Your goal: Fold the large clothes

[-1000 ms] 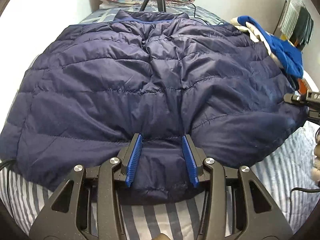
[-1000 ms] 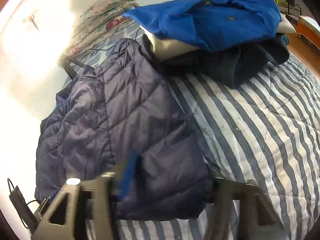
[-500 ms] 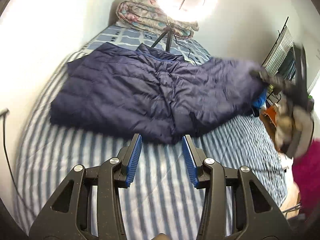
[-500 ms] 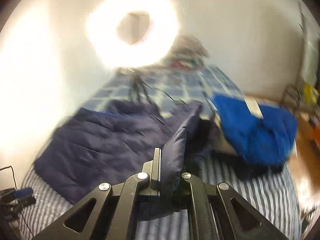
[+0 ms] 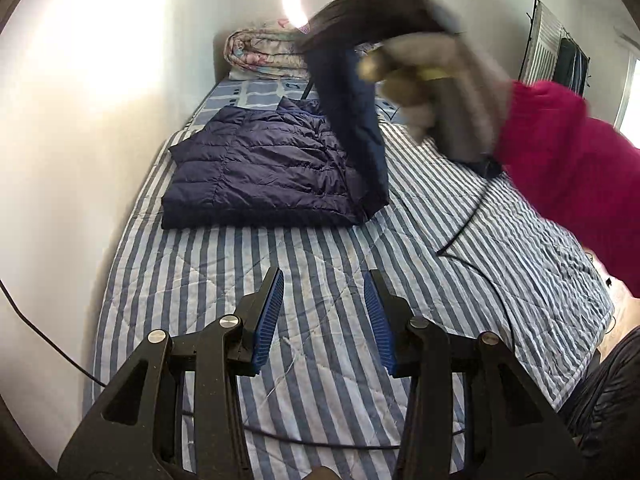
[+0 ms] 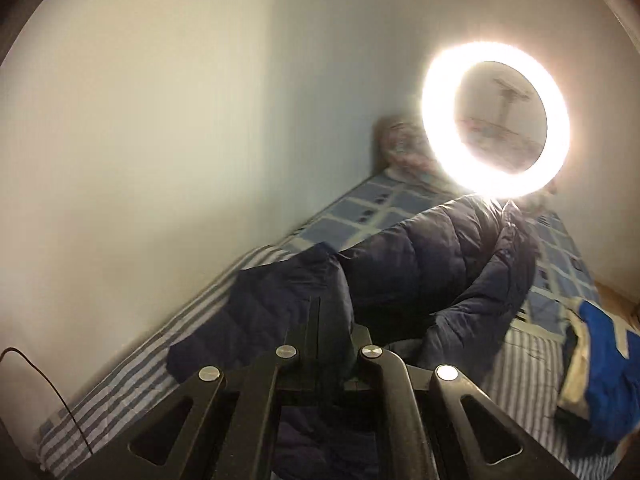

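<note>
Bed [image 5: 328, 320] with blue-and-white striped quilt, pushed against a pale wall [image 5: 80, 120]. Checked blue sheet [image 5: 260, 94] at the far end, a rolled floral blanket [image 5: 260, 54] beyond it. Ring light [image 6: 496, 118] glares over the head of the bed. Black cable [image 5: 472, 216] trails across the stripes. Blue and cream garment [image 6: 600, 364] heaped at the right edge in the right wrist view.

Navy quilted puffer jacket [image 5: 260, 176] lies on the far half of the bed, near the wall, body flat and puffy with stitched channels. One side of it hangs lifted, a dark panel rising above the rest.

Right gripper [image 6: 328, 320]: fingers closed tight on a fold of the jacket, fabric bunched between them (blurred in the left wrist view, where the right hand [image 5: 440, 92] and a magenta sleeve [image 5: 568, 168] show).

Left gripper [image 5: 324, 316]: fingers wide apart, holding nothing, above bare quilt, well apart from the jacket.
</note>
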Motion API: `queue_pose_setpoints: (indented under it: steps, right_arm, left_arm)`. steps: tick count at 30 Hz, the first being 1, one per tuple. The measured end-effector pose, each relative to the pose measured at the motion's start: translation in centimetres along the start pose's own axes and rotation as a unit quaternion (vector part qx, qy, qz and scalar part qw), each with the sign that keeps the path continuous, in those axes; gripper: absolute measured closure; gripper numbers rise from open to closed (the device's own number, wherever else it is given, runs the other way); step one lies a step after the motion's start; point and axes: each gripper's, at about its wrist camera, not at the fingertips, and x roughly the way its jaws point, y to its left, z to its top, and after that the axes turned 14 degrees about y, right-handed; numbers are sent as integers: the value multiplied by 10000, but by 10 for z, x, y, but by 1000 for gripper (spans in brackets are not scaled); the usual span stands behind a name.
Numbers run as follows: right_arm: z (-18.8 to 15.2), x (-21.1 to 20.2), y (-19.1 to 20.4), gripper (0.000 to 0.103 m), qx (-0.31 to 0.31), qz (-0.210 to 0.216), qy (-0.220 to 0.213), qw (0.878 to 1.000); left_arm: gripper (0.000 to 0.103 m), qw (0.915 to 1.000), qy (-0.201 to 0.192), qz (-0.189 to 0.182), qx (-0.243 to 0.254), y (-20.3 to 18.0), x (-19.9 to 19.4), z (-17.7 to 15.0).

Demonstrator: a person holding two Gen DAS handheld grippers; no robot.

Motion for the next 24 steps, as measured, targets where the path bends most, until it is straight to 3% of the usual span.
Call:
queue_pose_setpoints:
  steps: [12, 20, 24]
  right_arm:
    - [16, 103, 76, 102, -316, 765, 738, 9938]
    - [-18, 149, 131, 101, -938, 1205, 1195, 9810]
    - [-39, 171, 161, 101, -1301, 1225, 1499, 9724]
  left_arm:
    - [60, 9997, 3, 57, -248, 20, -7, -15]
    - [60, 9993, 60, 87, -362, 31, -7, -18]
    - [60, 9992, 89, 71, -387, 33, -5, -16]
